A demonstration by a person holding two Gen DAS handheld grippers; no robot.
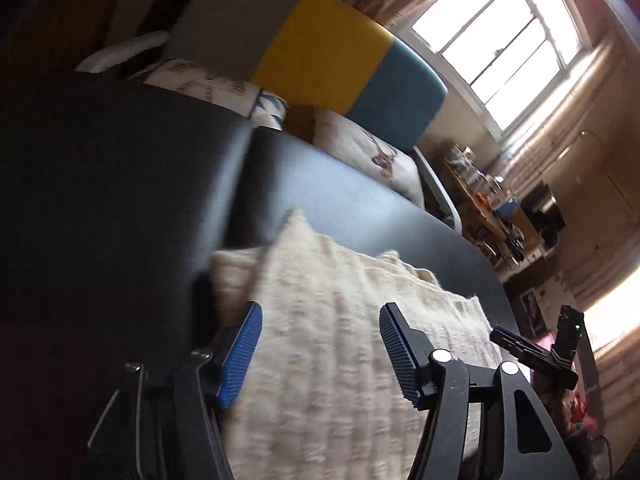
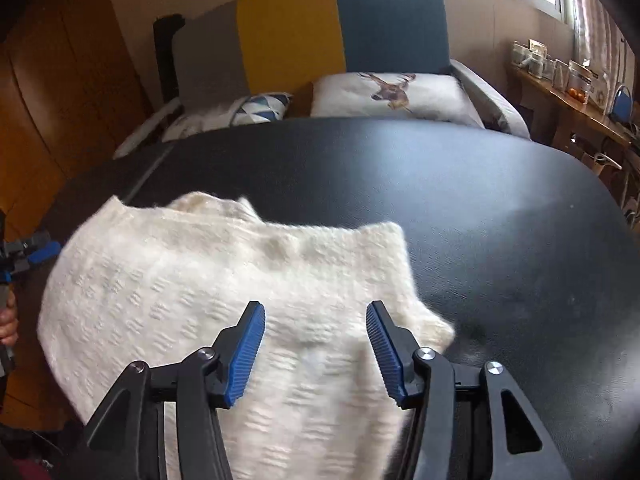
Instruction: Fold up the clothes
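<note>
A cream knitted garment [image 2: 208, 292] lies partly folded on a black table [image 2: 480, 208]; in the left wrist view the same knit [image 1: 332, 344] fills the lower middle. My left gripper [image 1: 320, 316] is open, its blue-padded fingers [image 1: 244, 352] spread above the knit's near edge, nothing between them. My right gripper [image 2: 316, 316] is open too, hovering over the garment's right part, near a corner [image 2: 436, 332]. The left gripper's blue tip [image 2: 42, 254] shows at the left edge of the right wrist view, and the right gripper [image 1: 536, 350] shows at the right of the left wrist view.
Behind the table stands a sofa with grey, yellow and teal back panels [image 2: 296, 36] and cushions, one with a deer print [image 2: 388, 88]. A cluttered wooden shelf [image 2: 568, 80] runs under a bright window [image 1: 500, 36] on the right. A hand [image 2: 8, 320] holds the left tool.
</note>
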